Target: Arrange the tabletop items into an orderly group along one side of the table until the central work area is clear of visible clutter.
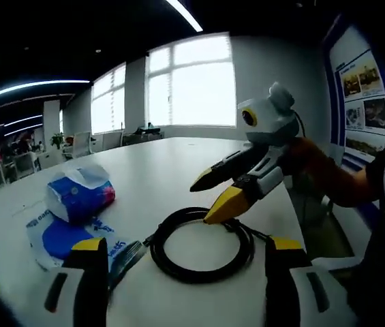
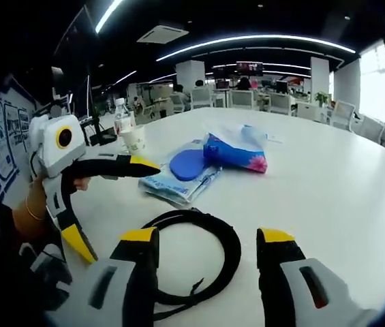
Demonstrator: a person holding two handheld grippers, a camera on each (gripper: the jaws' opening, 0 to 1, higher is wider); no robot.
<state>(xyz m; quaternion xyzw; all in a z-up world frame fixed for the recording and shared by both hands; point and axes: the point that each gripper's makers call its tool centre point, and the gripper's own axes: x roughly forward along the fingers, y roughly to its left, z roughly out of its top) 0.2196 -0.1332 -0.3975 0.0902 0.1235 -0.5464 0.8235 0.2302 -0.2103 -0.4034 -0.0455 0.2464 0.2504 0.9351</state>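
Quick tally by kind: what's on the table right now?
Coiled black cable: 1
Tissue pack: 1
Flat blue-and-white packet: 1
Water bottle: 1
Paper cup: 1
Total: 5

The left tool (image 2: 110, 204) is held with its jaws spread wide, a hand (image 2: 39, 204) gripping its handle. The right tool (image 1: 223, 194) also has its jaws apart, angled downward.
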